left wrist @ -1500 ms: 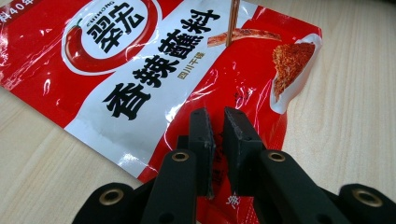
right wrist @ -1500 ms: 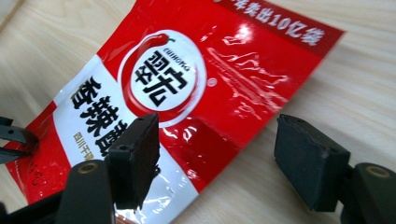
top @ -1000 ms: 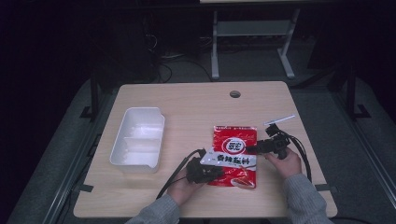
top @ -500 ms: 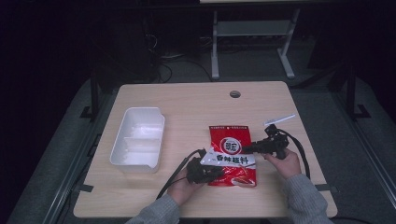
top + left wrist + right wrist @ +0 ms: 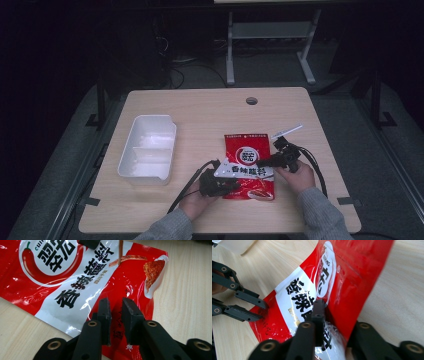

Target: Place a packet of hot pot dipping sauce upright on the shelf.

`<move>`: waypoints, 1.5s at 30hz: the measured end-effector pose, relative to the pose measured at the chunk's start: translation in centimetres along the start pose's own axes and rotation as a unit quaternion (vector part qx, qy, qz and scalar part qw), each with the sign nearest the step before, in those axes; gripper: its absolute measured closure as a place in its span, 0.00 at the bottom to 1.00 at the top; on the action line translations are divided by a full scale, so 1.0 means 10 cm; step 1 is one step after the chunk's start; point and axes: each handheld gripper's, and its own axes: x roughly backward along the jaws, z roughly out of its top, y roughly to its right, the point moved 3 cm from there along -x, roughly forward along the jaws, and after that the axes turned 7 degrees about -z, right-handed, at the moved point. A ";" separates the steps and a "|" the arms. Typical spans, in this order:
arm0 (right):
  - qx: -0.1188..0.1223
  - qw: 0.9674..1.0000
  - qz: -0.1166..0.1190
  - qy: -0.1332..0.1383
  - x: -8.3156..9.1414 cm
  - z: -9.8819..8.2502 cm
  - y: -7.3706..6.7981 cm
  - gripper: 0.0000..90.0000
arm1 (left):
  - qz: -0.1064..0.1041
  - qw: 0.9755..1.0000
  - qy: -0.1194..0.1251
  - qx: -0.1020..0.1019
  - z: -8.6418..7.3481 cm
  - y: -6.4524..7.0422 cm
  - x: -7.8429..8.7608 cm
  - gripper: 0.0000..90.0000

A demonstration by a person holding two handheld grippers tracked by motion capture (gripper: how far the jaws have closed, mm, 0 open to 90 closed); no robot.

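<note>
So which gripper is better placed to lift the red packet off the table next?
Probably the right gripper: its jaws straddle the red packet, whose edge is raised between them. The left gripper is open over the packet's corner.

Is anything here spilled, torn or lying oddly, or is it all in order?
Nothing spilled or torn. The one oddity: the red seasoning pouch doesn't lie flat. Its edge is lifted off the table where the right gripper has a jaw on either side of it. The white tray sits squarely, apart.

Overhead camera looks down the table (image 5: 200, 107); both gripper cameras, close-up from opposite sides, share the red packet (image 5: 75, 277).
</note>
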 end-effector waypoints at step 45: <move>0.013 0.997 0.027 0.075 0.45 0.29 -0.31 0.99 | -0.001 0.999 0.022 -0.030 -0.22 0.32 0.56 0.40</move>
